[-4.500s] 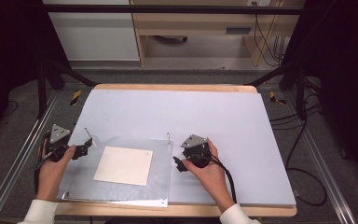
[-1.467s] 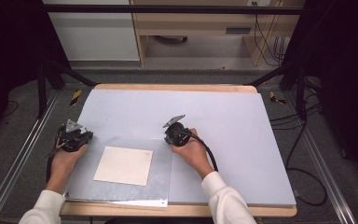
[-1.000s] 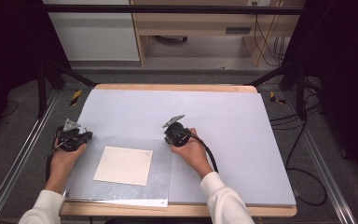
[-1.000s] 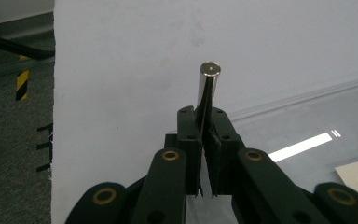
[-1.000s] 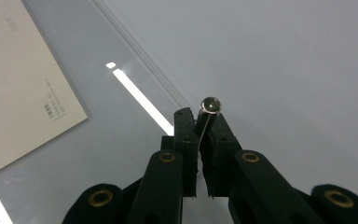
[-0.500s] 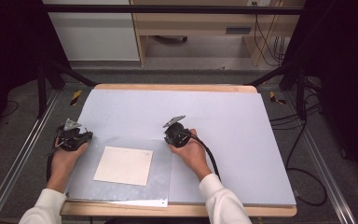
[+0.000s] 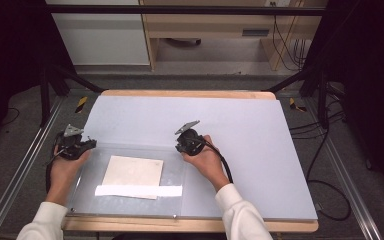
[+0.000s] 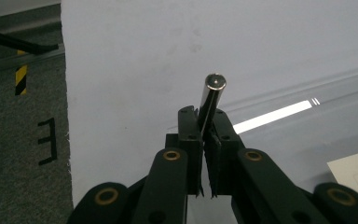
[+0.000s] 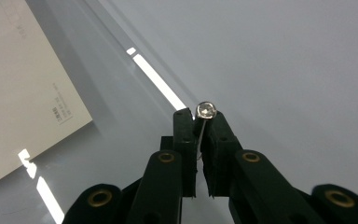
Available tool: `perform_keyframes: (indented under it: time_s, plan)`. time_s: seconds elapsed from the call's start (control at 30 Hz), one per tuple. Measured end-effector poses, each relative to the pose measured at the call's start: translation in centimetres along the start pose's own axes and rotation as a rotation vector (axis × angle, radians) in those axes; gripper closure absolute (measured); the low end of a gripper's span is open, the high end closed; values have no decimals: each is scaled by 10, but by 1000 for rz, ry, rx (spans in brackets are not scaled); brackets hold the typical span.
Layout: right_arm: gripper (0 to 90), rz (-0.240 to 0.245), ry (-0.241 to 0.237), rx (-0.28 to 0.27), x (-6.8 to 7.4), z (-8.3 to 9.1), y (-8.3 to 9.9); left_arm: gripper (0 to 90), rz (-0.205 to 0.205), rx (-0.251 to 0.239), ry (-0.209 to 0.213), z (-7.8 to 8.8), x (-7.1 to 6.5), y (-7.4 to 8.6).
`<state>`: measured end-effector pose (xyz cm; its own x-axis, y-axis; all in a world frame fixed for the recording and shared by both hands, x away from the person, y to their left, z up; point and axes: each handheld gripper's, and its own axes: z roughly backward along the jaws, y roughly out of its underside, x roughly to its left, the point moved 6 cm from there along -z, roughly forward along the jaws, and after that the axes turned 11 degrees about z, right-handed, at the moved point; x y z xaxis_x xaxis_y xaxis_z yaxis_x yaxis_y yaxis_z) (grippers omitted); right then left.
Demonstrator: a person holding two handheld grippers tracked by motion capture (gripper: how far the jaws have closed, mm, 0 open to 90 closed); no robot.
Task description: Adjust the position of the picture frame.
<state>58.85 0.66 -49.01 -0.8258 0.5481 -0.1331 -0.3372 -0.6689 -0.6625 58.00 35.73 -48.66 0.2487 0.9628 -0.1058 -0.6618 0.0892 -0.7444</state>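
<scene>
Two small metal pins, one clamped upright between the closed jaws of the left gripper point(image 8: 205, 122) and poking out past the tips as a shiny pin point(image 8: 210, 100), the other pinched by the right gripper point(image 9: 198, 120) with just its round head point(image 9: 205, 110) showing above the pads. Just below and beyond both tips, the far edge of a clear plastic sheet point(image 7: 130, 205) lying flat on the table point(image 7: 260, 130), with a sheet of paper point(image 7: 132, 172) under it nearer the person. Best done by keeping both grips firm, pins upright, and lowering level and together at the sheet's two far corners, avoiding any sideways drag that would shift the paper.
</scene>
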Motion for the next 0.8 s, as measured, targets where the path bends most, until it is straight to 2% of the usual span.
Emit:
perform_keyframes:
  time_s: [0.1,0.13,0.23,0.37,0.47,0.57,0.73,0.8]
  plan:
    - [846,11,-11,5,-1,4,-3,848,-5,7,10,5,0,0]
    - [845,13,-15,7,-1,4,-4,848,7,6,13,5,-1,0]
    - [837,-10,-28,-2,0,6,-6,845,15,5,19,9,-1,0]
    - [835,-6,-24,7,-1,8,-5,843,13,12,24,11,-2,0]
    - [830,-14,-29,1,0,12,-6,838,23,4,44,14,-3,-1]
    - [829,-5,-30,-8,0,19,-6,836,12,-9,67,18,-5,-4]
    - [829,-14,-17,-7,-3,27,-5,838,-3,-13,60,21,-12,-8]
    - [829,-19,-18,-14,-4,29,-5,839,-6,-12,70,22,-16,-9]
